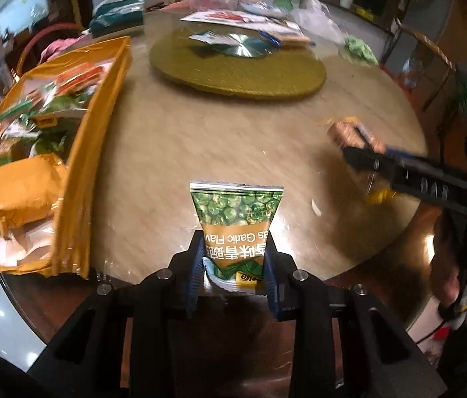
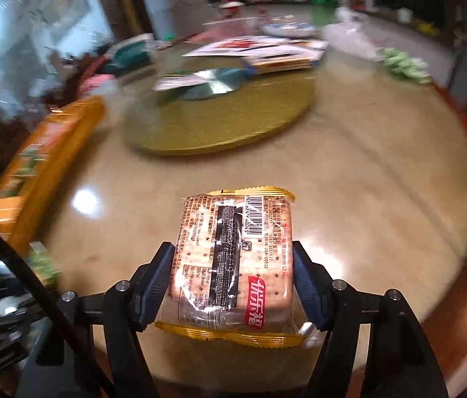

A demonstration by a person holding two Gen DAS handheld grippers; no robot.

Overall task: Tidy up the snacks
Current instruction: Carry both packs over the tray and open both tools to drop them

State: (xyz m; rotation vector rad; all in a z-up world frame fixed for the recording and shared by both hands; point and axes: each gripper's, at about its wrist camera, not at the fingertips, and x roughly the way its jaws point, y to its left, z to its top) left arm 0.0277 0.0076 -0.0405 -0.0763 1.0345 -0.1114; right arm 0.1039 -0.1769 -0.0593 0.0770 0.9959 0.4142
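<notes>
In the left wrist view, bare bench (image 1: 173, 139) lies open across the middle. The orange snack box (image 1: 77, 152) blocks the left, the round green mat (image 1: 240, 73) sits above centre, clutter (image 1: 253, 16) beyond.

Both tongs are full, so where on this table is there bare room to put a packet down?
Bare tabletop lies between the orange box, the round gold mat and the near edge. The far side past the mat is crowded with papers and bags; the box is already packed.
</notes>
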